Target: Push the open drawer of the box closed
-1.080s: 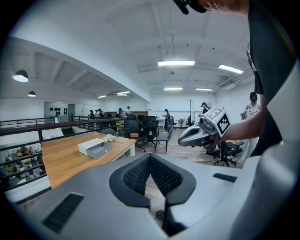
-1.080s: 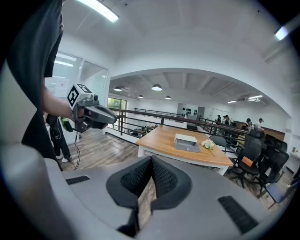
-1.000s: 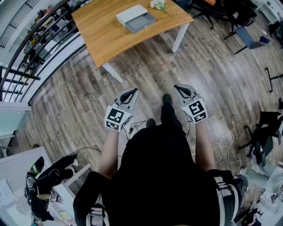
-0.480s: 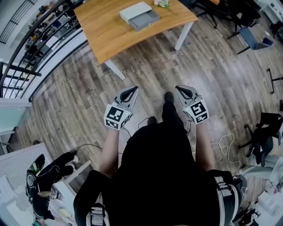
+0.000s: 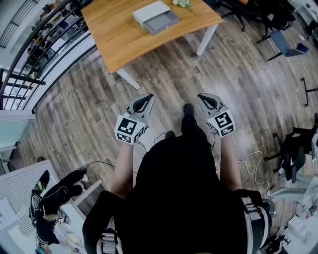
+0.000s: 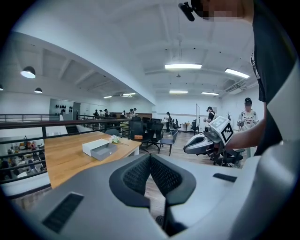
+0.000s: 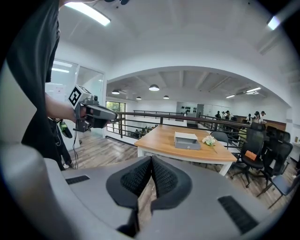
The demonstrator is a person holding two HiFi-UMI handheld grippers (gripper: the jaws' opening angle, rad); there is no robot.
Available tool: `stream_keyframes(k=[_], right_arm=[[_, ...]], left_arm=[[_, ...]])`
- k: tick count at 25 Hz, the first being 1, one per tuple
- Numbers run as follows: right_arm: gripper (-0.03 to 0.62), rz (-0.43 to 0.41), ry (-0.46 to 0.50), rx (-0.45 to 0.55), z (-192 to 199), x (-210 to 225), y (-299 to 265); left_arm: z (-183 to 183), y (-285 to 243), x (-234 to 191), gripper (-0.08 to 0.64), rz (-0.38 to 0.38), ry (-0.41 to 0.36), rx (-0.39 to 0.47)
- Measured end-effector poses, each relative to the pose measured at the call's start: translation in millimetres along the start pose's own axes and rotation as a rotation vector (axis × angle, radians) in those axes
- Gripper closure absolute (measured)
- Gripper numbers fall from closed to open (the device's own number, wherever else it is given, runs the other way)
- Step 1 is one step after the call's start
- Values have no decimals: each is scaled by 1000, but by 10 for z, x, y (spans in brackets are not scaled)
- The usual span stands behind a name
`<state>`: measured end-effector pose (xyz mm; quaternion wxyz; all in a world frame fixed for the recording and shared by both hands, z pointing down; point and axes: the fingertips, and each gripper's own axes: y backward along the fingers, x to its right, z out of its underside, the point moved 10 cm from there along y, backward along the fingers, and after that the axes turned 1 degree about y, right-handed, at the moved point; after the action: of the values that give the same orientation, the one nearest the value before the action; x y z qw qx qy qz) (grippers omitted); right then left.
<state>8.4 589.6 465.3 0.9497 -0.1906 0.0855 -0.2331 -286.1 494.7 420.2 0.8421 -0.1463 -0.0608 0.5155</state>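
A white box [image 5: 150,12] with its grey drawer [image 5: 162,22] pulled open sits on a wooden table [image 5: 119,34] at the top of the head view. The box [image 6: 94,146] and drawer [image 6: 105,151] also show far off in the left gripper view, and the box [image 7: 186,138] likewise in the right gripper view. My left gripper [image 5: 148,98] and right gripper [image 5: 201,97] are held at waist height above the floor, well short of the table. Both are shut with nothing between their jaws.
A small white flower bunch [image 5: 183,3] lies beside the box. Black office chairs [image 5: 266,15] stand right of the table, a railing [image 5: 35,54] runs along its left. Cables [image 5: 251,161] trail on the wooden floor [image 5: 89,114]. People stand in the background.
The table and box sit slightly higher in the head view than a second ago. Both grippers stay shut in much the same place.
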Motion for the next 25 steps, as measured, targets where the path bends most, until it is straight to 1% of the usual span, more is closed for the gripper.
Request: stream_keyframes(k=[5, 10, 14, 20, 25], right_arm=[[577, 5, 1, 3, -66, 245, -142], [577, -17, -26, 4, -45, 424, -305], [575, -24, -12, -4, -87, 554, -443], [575, -32, -9, 4, -143, 875, -533], [575, -58, -8, 12, -168, 1144, -669]], left_arm=[[-102, -188, -130, 537, -9, -11, -8], [-160, -365, -279, 537, -19, -12, -22], [-214, -472, -423, 537, -34, -9, -20], [-333, -702, -480, 537, -58, -8, -14], [-384, -888, -515, 537, -90, 3, -21]])
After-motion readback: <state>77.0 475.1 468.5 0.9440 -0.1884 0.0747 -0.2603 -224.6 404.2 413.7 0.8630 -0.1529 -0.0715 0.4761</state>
